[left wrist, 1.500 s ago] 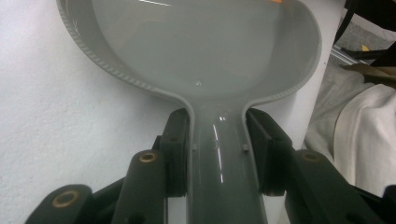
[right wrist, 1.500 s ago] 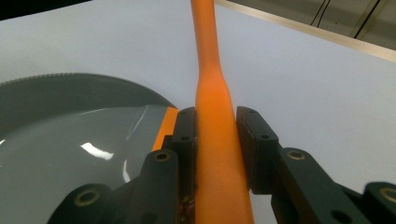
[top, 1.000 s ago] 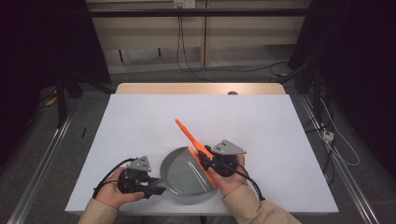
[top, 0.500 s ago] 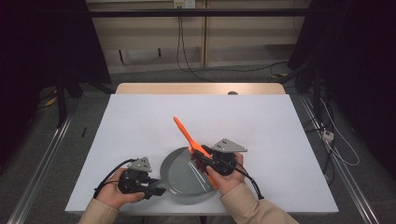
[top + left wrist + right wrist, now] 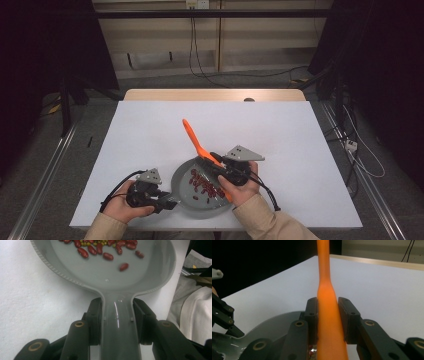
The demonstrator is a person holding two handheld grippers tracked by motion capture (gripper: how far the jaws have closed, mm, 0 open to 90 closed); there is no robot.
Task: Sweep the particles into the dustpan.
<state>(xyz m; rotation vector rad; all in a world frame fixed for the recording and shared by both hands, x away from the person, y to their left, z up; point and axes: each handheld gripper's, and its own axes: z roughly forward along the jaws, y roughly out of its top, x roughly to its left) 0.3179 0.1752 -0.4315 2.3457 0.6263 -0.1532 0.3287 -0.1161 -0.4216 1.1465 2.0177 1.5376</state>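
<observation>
Setting: white tabletop [image 5: 300, 150] with a wooden far edge, dark room behind, cables trailing on the floor.
Pan: grey shallow pan [image 5: 186, 207] sits on the table at the near edge, between the two hands; its handle points toward the person's left.
Left gripper: left gripper [image 5: 167, 204] has its jaws closed on the pan handle [image 5: 120, 327], one pad on each side, as the left gripper view shows plainly; it steadies the pan flat on the table.
Right gripper: right gripper [image 5: 216, 167] is clamped on an orange utensil [image 5: 196, 140] partway along its length; in the right gripper view both pads press against the orange shaft [image 5: 327, 315].
Utensil: its long handle slants up and away over the table, while its lower end reaches down into the pan among the beans; I cannot tell what shape that end has.
Beans: red beans [image 5: 205, 185] with a few small yellowish ones [image 5: 100, 242] lie inside the pan, bunched on the side under the right hand; one red bean [image 5: 124, 266] lies apart, nearer the handle.
Progress: both grips look secured and the beans are already in the pan, so the work appears to be mid-way, at stirring or pushing the beans about.
Left to do: the beans are still clumped rather than spread, and the tool and pan have yet to be set down.
</observation>
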